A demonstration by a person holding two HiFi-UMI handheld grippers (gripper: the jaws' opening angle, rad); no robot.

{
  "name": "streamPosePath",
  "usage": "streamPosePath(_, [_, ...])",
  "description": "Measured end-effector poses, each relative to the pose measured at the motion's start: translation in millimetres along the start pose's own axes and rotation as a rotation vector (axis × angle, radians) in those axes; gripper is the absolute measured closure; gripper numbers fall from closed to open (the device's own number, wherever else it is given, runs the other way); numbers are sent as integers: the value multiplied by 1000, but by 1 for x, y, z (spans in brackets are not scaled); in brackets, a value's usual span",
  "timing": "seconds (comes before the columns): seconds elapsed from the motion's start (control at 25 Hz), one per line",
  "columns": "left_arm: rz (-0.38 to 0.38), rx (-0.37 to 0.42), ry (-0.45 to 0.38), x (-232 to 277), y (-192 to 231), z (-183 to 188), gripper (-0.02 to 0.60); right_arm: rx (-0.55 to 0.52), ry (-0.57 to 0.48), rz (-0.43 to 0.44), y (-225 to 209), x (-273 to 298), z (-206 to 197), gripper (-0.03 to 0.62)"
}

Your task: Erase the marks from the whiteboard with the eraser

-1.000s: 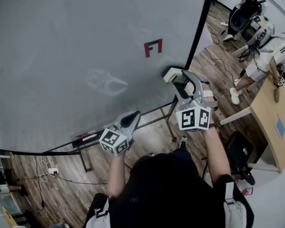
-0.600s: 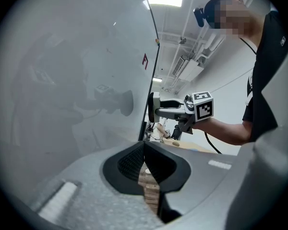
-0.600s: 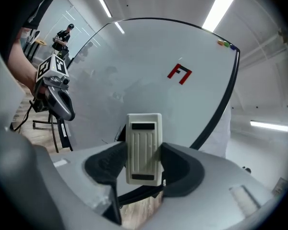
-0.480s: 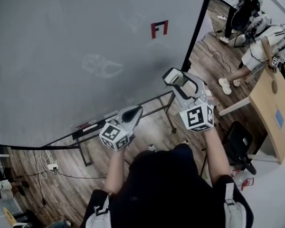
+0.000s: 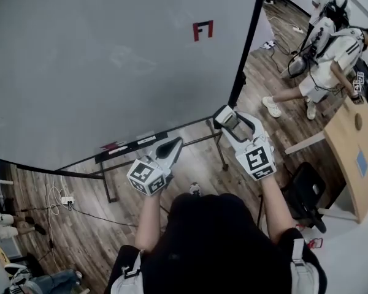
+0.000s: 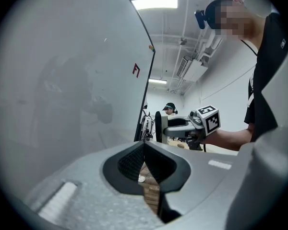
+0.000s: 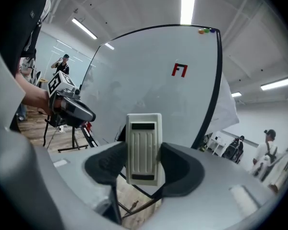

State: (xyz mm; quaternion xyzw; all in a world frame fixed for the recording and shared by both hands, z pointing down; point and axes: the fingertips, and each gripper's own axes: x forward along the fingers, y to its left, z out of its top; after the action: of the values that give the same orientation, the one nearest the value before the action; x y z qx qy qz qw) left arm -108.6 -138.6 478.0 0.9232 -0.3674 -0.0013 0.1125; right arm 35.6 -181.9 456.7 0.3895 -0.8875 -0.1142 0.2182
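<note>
The whiteboard fills the upper left of the head view, with a red mark near its right edge and faint smears to the left of it. My right gripper is shut on the white eraser, held low, away from the board and below its bottom right corner. The red mark shows above the eraser in the right gripper view. My left gripper is shut with nothing in it, hanging below the board's lower edge. In the left gripper view its black pads meet.
The board stands on a black metal stand with a marker tray over a wooden floor. People stand at the right by a wooden table. A black chair sits close to my right arm. Cables lie on the floor at left.
Both grippers have drawn back and down from the board; the right one with the eraser has left the board's edge. The view has tilted so the board sits higher.
</note>
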Motion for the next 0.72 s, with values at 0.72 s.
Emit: streamPosePath(0.72, [102,-23,60,-54,-87,-42,571,135,-7,219,96,-74,-57,365])
